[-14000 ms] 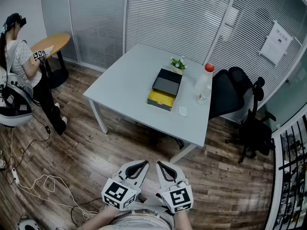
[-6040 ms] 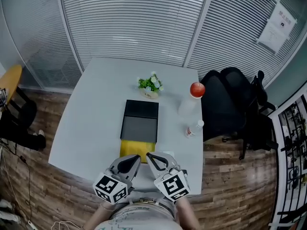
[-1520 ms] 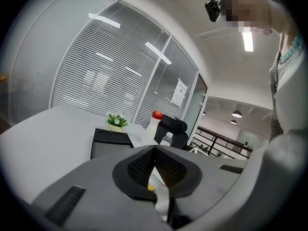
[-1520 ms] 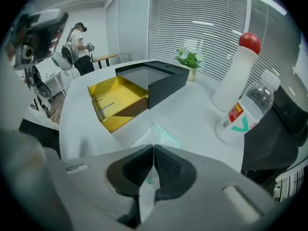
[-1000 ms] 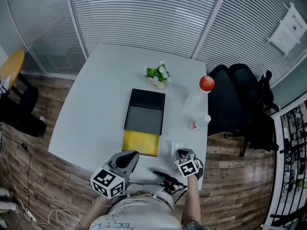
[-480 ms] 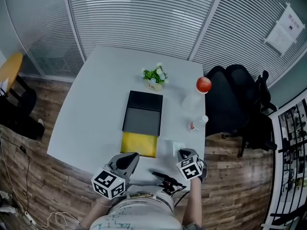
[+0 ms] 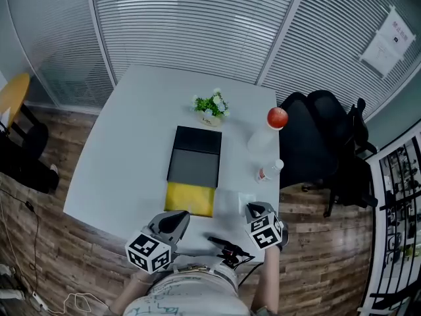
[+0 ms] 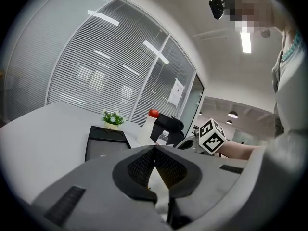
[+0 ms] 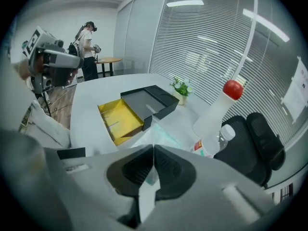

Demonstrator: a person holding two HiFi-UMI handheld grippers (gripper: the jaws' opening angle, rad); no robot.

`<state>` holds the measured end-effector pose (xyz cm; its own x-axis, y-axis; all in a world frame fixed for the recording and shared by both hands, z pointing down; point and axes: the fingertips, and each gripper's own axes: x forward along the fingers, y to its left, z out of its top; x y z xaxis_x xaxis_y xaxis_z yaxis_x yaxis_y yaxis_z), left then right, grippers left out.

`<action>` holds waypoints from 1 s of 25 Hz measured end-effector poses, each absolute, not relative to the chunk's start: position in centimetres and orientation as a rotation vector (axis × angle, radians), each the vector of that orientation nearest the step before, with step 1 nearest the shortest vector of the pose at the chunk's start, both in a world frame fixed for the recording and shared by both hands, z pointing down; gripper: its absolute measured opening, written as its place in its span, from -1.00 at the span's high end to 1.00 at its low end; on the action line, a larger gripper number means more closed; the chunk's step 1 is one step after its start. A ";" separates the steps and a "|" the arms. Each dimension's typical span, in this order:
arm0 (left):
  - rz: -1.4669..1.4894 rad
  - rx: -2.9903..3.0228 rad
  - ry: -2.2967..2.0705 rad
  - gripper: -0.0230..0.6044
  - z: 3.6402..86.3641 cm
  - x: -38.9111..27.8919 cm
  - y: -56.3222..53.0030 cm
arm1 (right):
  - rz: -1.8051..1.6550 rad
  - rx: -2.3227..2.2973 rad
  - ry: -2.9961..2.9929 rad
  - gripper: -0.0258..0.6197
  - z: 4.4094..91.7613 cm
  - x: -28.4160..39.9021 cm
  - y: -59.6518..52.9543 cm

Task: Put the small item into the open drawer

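Observation:
A black box [image 7: 195,157] lies on the white table [image 7: 131,143] with its yellow drawer [image 7: 191,199] pulled open toward me. The small item [image 7: 245,198], a pale flat packet, lies on the table just right of the drawer. My right gripper [image 7: 252,208] hovers at the packet's near edge with its jaws shut and nothing between them. In the right gripper view the packet [image 9: 161,126] shows just beyond the shut tips [image 9: 153,146], with the drawer [image 9: 118,119] to their left. My left gripper [image 7: 180,215] is shut and empty, near the table's front edge below the drawer.
A tall bottle with a red cap [image 7: 266,131] and a small water bottle [image 7: 266,170] stand right of the box. A potted plant [image 7: 210,106] sits behind it. A black office chair [image 7: 316,143] is off the table's right side. A person [image 9: 86,44] stands far off.
The right gripper has drifted slightly right and toward me beside the packet. The left gripper stays put. Earlier, I walked up to the table with both grippers held together.

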<state>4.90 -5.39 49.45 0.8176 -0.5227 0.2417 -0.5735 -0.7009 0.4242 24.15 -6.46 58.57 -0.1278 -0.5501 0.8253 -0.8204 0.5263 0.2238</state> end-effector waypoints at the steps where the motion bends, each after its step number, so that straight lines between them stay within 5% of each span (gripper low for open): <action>1: 0.140 2.509 -0.812 0.94 49.5 4.9 -5.4 | 0.350 1.140 -1.808 0.90 58.3 24.1 -6.5; 25: 0.139 2.499 -0.829 0.94 49.6 3.8 -5.5 | 0.252 1.132 -1.808 0.90 53.9 23.0 -6.9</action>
<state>3.83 -5.47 49.60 0.8096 -0.5330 0.2459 -0.5841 -0.6901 0.4272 22.96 -6.93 53.95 -0.1163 -0.5873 0.8009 -0.7837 0.5497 0.2893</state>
